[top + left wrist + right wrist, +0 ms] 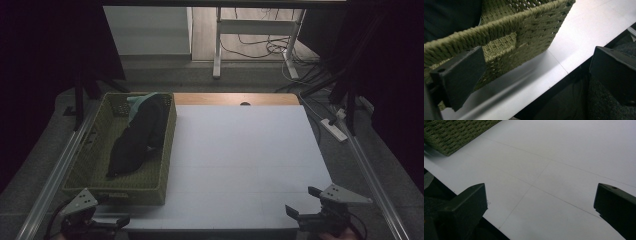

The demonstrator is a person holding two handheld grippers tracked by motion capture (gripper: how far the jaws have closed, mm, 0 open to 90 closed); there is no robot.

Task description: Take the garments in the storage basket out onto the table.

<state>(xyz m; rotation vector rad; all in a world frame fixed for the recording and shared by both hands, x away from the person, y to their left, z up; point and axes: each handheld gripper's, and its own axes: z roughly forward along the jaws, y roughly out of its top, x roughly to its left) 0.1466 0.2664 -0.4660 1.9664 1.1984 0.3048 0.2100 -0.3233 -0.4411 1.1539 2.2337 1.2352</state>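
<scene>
A green woven basket stands on the left side of the white table. Inside it lies a black garment, with a pale teal cloth at its far end. My left gripper hovers at the table's near left corner, just in front of the basket's near wall. Its jaws are open with nothing between them. At the near right corner my right gripper is open over bare table, and the basket's corner shows far off.
Metal rails run along both sides of the table. A wooden strip borders its far edge. Beyond stand desk legs with cables on the floor, and a power strip lies at the right.
</scene>
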